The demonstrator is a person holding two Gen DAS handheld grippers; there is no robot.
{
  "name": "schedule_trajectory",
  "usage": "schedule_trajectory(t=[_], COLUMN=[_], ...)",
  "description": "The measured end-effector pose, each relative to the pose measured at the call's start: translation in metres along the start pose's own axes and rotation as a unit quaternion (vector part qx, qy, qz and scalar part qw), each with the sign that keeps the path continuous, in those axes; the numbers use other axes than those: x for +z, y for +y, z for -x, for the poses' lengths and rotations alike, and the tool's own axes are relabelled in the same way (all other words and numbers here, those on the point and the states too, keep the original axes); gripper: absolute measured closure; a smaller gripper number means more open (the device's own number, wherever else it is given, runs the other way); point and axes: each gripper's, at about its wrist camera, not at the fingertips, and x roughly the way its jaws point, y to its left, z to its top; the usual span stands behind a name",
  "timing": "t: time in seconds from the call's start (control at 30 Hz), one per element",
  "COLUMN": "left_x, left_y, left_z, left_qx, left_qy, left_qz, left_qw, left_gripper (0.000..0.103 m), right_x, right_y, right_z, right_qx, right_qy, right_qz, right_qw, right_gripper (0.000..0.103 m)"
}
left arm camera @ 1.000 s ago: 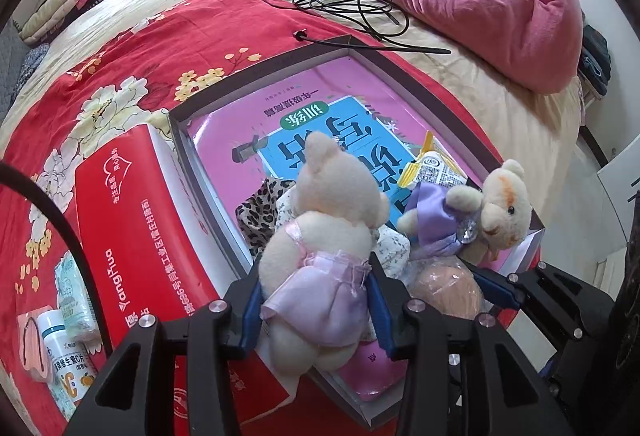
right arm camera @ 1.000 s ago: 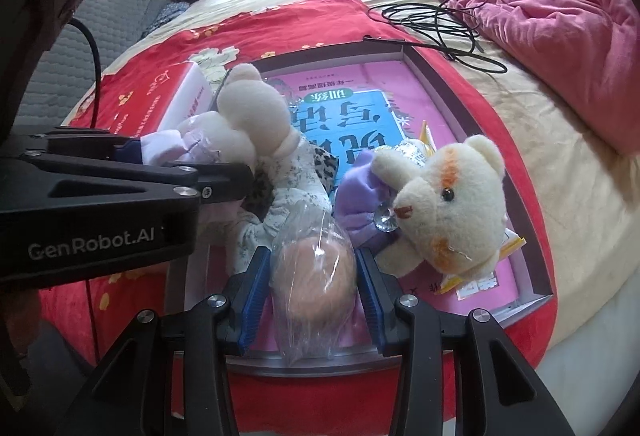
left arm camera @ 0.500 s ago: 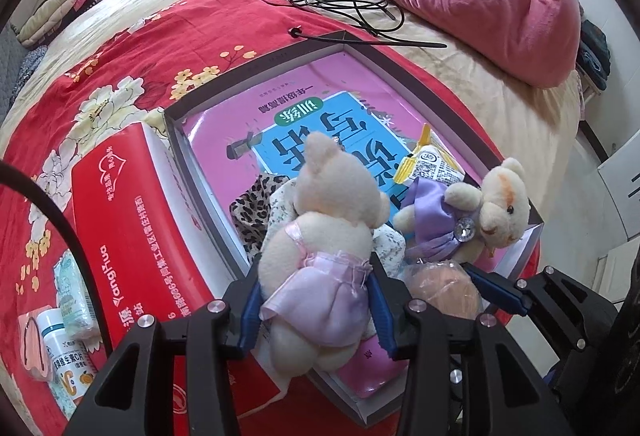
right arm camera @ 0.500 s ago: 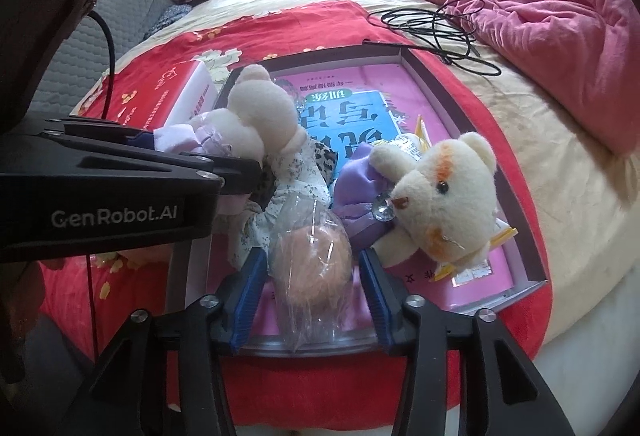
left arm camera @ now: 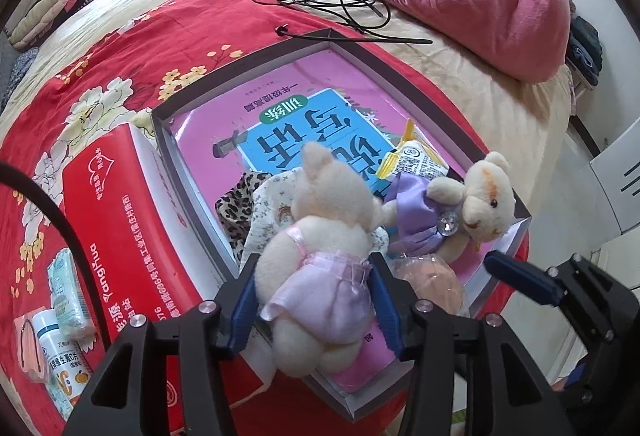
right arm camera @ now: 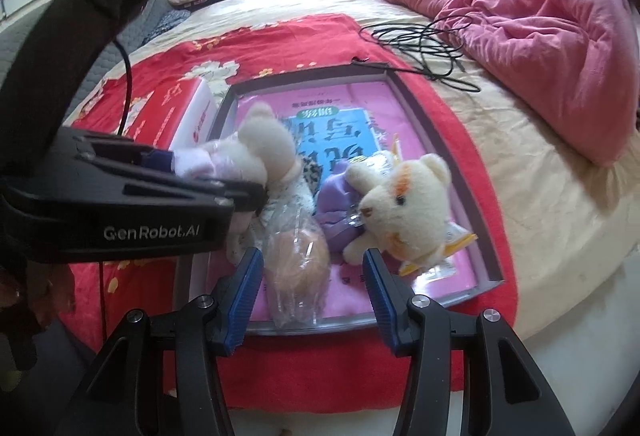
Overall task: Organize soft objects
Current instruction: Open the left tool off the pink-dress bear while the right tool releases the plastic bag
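Since a second ago the right gripper (right arm camera: 314, 278) has let go of the plastic-wrapped peach ball (right arm camera: 300, 260) – its blue jaws have just been opening and now stand clear of the wrap on both sides, the ball lying between them on the floor of the shallow grey box (right arm camera: 420, 115). The left gripper (left arm camera: 314, 300), low centre in its own view, has eased slightly but its pads touch the pink-dressed teddy bear (left arm camera: 320, 248) at the skirt, grasping it upright over the box's near corner.

The purple-dressed teddy bear (left arm camera: 460, 207) lies on its side at the right of the box, over a yellow snack packet (left arm camera: 416, 159) and a pink workbook (left arm camera: 280, 123). Leopard-print cloth (left arm camera: 232, 203) shows under the held bear.

What the next move seems to turn on – the pink-dressed bear sits straight ahead of the left jaws, body axis running up the frame, so the left hand alone can lower and release it; the right looks free to withdraw.
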Motion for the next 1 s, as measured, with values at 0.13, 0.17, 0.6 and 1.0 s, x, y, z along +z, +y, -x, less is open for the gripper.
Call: schedule_trajectory(t=[0.13,0.17,0.6,1.0], left_x=[-0.001,-0.001,-0.005,-0.012], left_y=[-0.002,-0.003,0.006,0.010], left_z=[0.003,0.003,0.018,0.046], left_qx=[-0.003,-0.003,-0.007,-0.004], left_qy=[-0.003,-0.002,-0.011,-0.037], left_qz=[-0.004,-0.004,0.008,0.022], left_qw=[1.0000,1.0000,0.9999,0.9991], left_gripper=[0.046,0.044,0.038,0.037], right_x=[0.003,0.004,0.010,0.014], right_y=[-0.008,-0.009,-0.017,-0.012], right_z=[0.006,0.007,0.017,0.028], right_qx=[-0.003,-0.005,-0.025,-0.033], right_qy=[-0.005,-0.006,-0.014,-0.025], right_qz=[-0.014,-0.016,-0.033,-0.034], right_qw=[1.000,1.000,0.999,0.999], right_gripper=[0.049,0.049,0.047,0.030])
